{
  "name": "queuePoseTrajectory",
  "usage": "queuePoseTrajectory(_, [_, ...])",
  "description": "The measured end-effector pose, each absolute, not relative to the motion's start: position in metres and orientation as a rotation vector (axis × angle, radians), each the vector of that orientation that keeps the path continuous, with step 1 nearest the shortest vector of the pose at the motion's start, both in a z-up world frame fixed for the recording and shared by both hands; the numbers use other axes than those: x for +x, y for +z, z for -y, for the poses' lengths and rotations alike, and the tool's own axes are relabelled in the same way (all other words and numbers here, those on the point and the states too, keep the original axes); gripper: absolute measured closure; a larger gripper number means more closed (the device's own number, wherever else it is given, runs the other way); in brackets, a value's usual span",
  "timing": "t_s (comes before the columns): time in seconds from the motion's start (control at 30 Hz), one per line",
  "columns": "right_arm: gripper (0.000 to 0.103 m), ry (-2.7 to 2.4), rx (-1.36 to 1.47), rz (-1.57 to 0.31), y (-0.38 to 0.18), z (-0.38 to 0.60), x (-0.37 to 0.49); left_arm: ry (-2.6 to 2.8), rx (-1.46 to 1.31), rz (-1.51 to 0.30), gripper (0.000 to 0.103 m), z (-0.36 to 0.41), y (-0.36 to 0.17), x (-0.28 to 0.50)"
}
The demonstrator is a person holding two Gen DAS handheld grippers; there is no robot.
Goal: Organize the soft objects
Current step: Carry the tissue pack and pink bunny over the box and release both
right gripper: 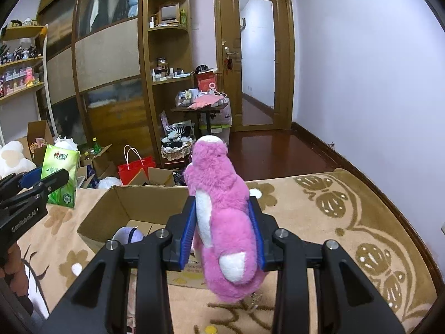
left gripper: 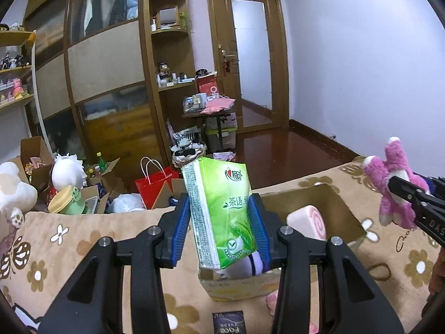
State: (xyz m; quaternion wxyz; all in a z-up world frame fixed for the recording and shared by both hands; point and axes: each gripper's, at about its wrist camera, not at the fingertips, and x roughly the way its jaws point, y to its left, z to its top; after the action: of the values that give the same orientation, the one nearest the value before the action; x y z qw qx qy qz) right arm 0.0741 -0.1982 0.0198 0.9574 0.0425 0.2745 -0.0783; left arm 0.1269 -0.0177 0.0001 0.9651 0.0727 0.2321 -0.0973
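My left gripper point(left gripper: 221, 222) is shut on a green tissue pack point(left gripper: 222, 211) and holds it upright above the near edge of an open cardboard box point(left gripper: 345, 208). The box holds a pink swirl-roll cushion point(left gripper: 307, 221) and a white and purple soft toy point(left gripper: 247, 265). My right gripper point(right gripper: 222, 228) is shut on a pink plush bear point(right gripper: 222, 222) and holds it above the box's near right side point(right gripper: 144, 203). The bear point(left gripper: 395, 186) also shows at the right of the left wrist view, the tissue pack point(right gripper: 59, 176) at the left of the right wrist view.
The box stands on a beige flowered blanket point(left gripper: 83, 239). Beyond its far edge the floor holds plush toys point(left gripper: 66, 172), a red paper bag point(left gripper: 154, 183), open cartons point(right gripper: 155, 176) and a basket point(right gripper: 175, 150). A small dark packet point(left gripper: 228, 321) lies near me.
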Motion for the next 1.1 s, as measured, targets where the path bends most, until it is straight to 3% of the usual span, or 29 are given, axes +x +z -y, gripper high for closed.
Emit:
queuePoseTrajectory(0.8, [0.065,-0.016,0.135,-0.568,-0.005,0.185,0.111,-0.215,0.192,-0.553,0.062,0.03,-0.043,0.166])
queuePoseTrajectory(1.1, [0.065,0.04,0.206,-0.651,-0.027,0.187,0.121,-0.259,0.185,-0.619,0.061,0.033,-0.055,0.172])
